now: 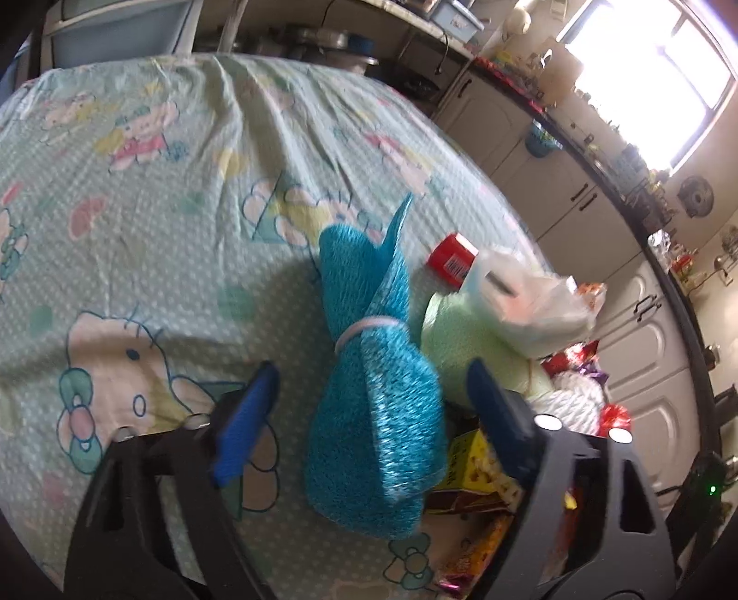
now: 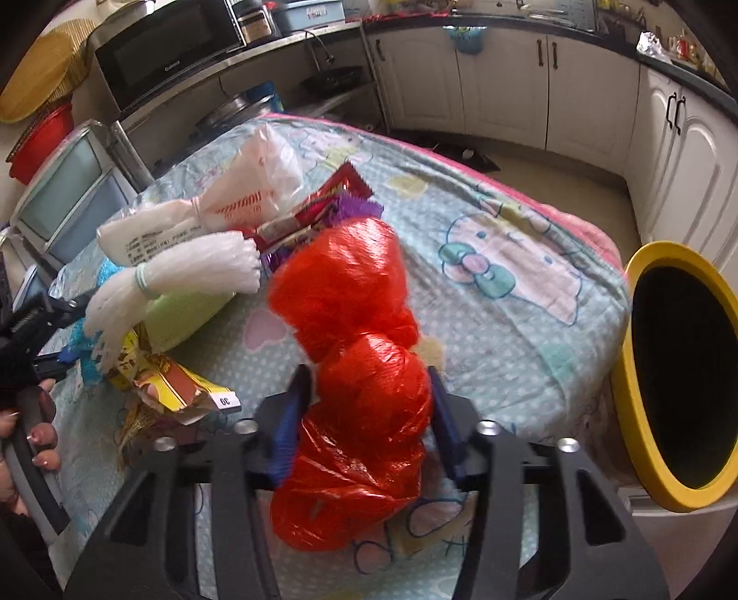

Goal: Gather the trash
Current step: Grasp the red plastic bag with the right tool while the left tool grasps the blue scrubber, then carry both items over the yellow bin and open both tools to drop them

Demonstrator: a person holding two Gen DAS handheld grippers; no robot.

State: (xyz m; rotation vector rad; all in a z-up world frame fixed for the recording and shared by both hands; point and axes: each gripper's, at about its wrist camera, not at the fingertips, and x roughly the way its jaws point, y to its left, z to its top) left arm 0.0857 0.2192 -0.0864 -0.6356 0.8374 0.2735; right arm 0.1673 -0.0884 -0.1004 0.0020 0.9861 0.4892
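Right gripper (image 2: 366,406) is closing narrow round the crumpled red plastic bag (image 2: 350,369) on the cartoon-print cloth desk (image 2: 507,286), pads abt touching, squeeze mid-bulge b4 lifting to the yellow-rimmed bin (image 2: 682,374); left gripper (image 1: 369,415) is straddling the teal mesh bundle (image 1: 373,406), jaws wide, w/ gaps either side

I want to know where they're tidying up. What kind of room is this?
Most likely a home kitchen. A microwave sits on a counter, white cabinets run beneath a dark worktop, and pots and pans sit on a shelf behind the cloth-covered table.
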